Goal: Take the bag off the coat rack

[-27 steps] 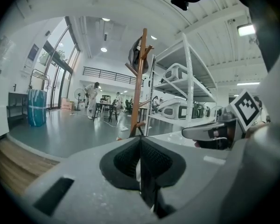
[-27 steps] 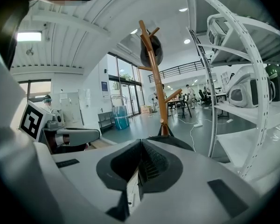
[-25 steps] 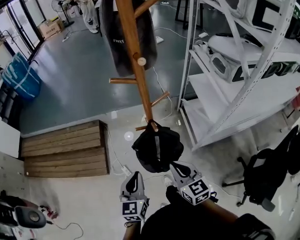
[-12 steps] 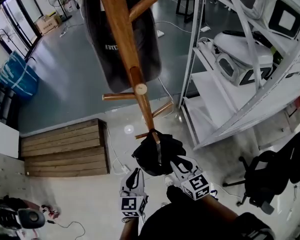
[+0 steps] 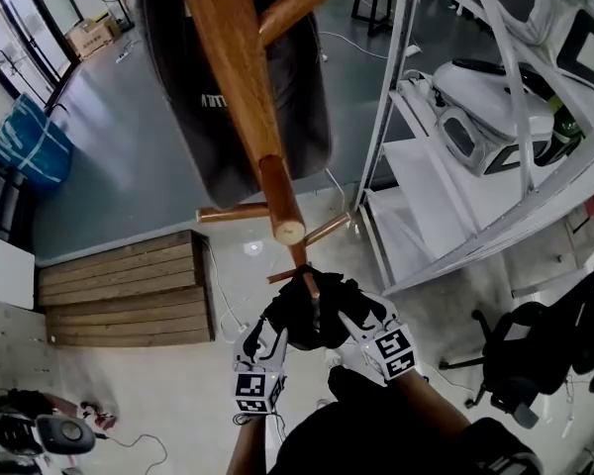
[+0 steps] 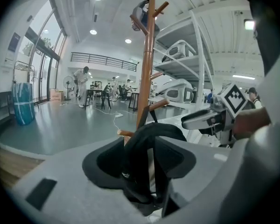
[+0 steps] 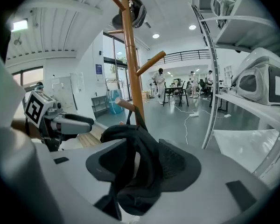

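1. Since a second ago, left gripper and right gripper have risen to flank the bag, which hangs on a low peg of the coat rack
2. Both pairs of jaws, pinched together before, are now opening with bag fabric between them, unclamped; likely the pre-grasp
3. Right gripper view shows a strap running up to the peg; head view gives only a dark lump

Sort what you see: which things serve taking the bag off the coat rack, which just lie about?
Job: black bag, coat rack, left tongs, right tongs (both opening, the bag inside each pair of jaws).
Lying about: metal shelving, wooden platform, blue sack, office chair.
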`<state>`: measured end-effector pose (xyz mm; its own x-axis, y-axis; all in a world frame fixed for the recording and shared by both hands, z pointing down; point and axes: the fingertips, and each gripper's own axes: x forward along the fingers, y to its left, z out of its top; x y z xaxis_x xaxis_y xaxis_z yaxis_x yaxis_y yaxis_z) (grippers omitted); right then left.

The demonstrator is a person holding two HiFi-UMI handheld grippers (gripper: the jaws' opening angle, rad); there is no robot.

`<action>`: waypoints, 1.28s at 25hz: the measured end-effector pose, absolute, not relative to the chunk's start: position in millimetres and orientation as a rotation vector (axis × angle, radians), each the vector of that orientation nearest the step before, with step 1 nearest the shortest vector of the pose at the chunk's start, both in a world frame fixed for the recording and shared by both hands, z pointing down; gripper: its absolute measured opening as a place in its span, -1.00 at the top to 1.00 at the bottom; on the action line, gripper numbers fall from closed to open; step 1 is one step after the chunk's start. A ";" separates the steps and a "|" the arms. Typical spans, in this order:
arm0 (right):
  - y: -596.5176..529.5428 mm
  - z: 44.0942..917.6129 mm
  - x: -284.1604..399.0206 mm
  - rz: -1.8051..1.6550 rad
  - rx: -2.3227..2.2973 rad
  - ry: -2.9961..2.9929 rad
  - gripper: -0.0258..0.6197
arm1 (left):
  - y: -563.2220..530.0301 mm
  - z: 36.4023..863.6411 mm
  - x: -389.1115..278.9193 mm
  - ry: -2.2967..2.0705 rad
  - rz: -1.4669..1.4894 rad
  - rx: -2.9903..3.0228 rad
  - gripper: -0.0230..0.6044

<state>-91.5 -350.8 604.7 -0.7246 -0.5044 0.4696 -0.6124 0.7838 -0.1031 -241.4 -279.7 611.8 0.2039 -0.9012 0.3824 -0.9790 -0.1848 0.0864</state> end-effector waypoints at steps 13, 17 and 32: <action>-386.2 641.2 -88.1 0.311 0.787 -2.450 0.18 | -313.1 666.8 -252.0 -1.636 0.524 2.152 0.06; -388.8 656.4 -90.3 0.339 0.696 -2.408 0.14 | -320.8 677.3 -248.4 -1.593 0.555 2.153 0.04; -388.5 709.7 -91.8 0.457 0.587 -2.348 0.13 | -332.9 715.0 -252.6 -1.518 0.637 2.085 0.04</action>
<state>-91.8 -388.5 709.7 -0.6775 -0.2873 0.6771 -0.5205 0.8377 -0.1653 -252.6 -332.9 715.0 0.2763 -0.7336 0.6209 -0.9570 -0.2692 0.1077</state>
